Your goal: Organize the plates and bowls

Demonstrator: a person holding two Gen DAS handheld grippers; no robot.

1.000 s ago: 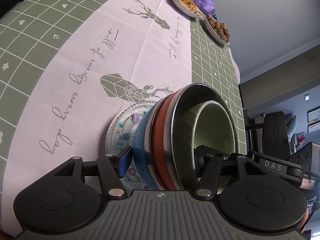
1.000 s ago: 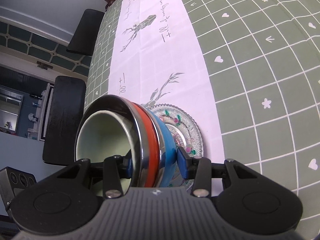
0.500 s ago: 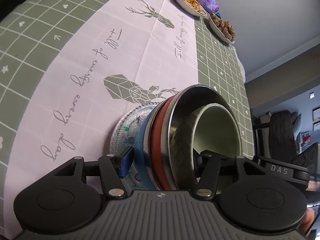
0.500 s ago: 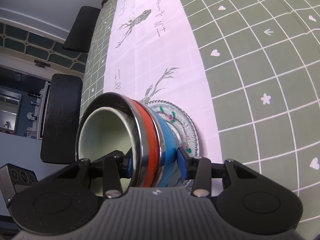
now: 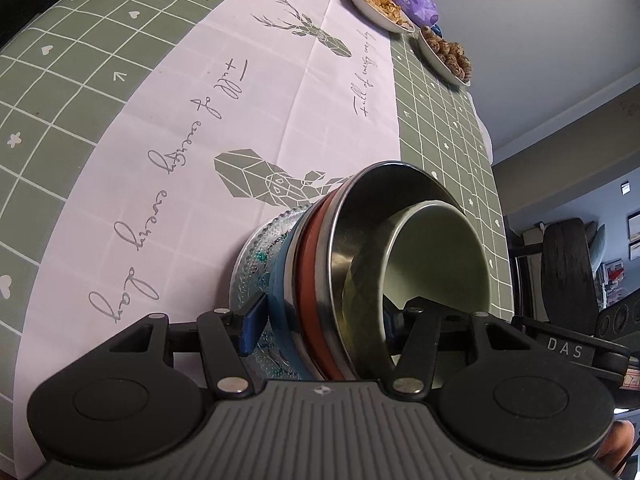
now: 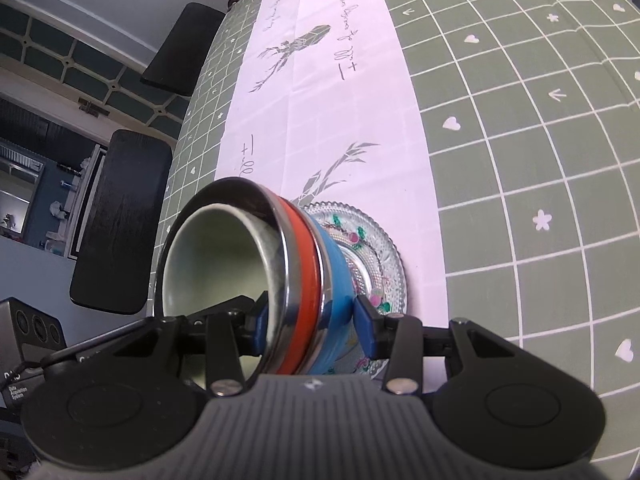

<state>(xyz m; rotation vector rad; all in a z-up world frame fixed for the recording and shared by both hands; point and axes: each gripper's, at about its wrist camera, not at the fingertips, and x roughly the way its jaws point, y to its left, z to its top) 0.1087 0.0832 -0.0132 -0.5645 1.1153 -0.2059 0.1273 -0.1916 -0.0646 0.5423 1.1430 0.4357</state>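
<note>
On the glass plate point(image 5: 256, 264), nested bowls point(image 5: 360, 272) — green innermost — clamped by both hand-held grippers point(image 5: 320, 324) point(image 6: 310, 320).

Nested bowls, pale green bowl point(image 5: 440, 264) in steel point(image 5: 360, 248), orange point(image 5: 310, 276), blue point(image 6: 336, 276), on patterned glass plate point(image 6: 384, 256)

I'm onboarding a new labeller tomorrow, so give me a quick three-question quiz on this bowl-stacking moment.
1. True or false: the pale green bowl sits innermost in the nested stack.
2. Which bowl lies directly outside the steel bowl? A) blue B) orange C) glass
3. Fill in: the stack rests on a patterned ____ plate.

The left gripper and right gripper each straddle the stack's near rims.

Key: 1 true; 2 B, the orange bowl; 3 glass.
</note>
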